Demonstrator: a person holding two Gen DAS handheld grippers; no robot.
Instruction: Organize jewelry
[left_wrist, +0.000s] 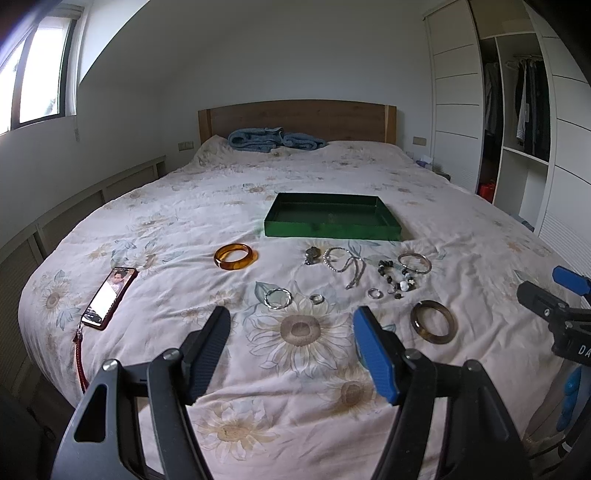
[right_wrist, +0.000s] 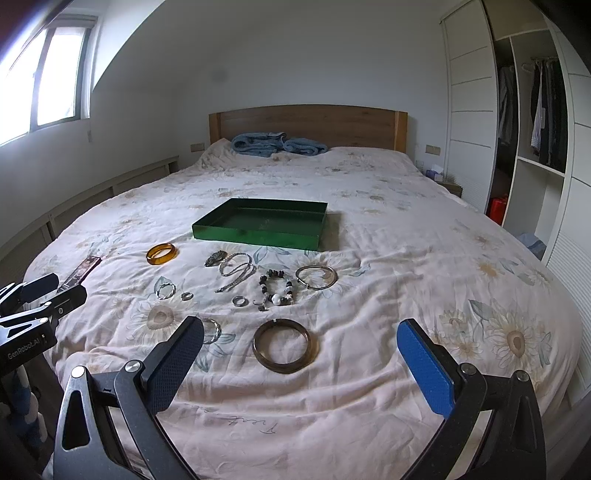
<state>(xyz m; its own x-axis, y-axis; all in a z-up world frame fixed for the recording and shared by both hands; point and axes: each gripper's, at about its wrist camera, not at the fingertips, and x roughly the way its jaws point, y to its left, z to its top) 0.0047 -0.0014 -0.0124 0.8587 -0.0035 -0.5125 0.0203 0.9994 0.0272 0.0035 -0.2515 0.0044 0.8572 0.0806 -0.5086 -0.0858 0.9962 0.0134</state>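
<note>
A green tray (left_wrist: 332, 232) (right_wrist: 255, 236) lies empty on the bed. In front of it lies loose jewelry: an amber bangle (left_wrist: 235, 257) (right_wrist: 161, 254), a silver chain (left_wrist: 345, 265) (right_wrist: 236, 271), a beaded bracelet (left_wrist: 397, 277) (right_wrist: 277, 288), a silver bangle (left_wrist: 415, 263) (right_wrist: 316, 277), small rings (left_wrist: 375, 293) (right_wrist: 239, 301), a twisted silver ring (left_wrist: 277, 298) (right_wrist: 165, 290) and a dark bangle (left_wrist: 434, 322) (right_wrist: 284, 345). My left gripper (left_wrist: 291, 325) is open and empty above the bedspread. My right gripper (right_wrist: 301, 339) is open and empty, just before the dark bangle.
A phone (left_wrist: 109, 297) with a red strap lies at the bed's left. A blue folded blanket (left_wrist: 273, 139) lies by the wooden headboard. An open wardrobe (left_wrist: 517, 110) stands on the right, a window (left_wrist: 37, 74) on the left.
</note>
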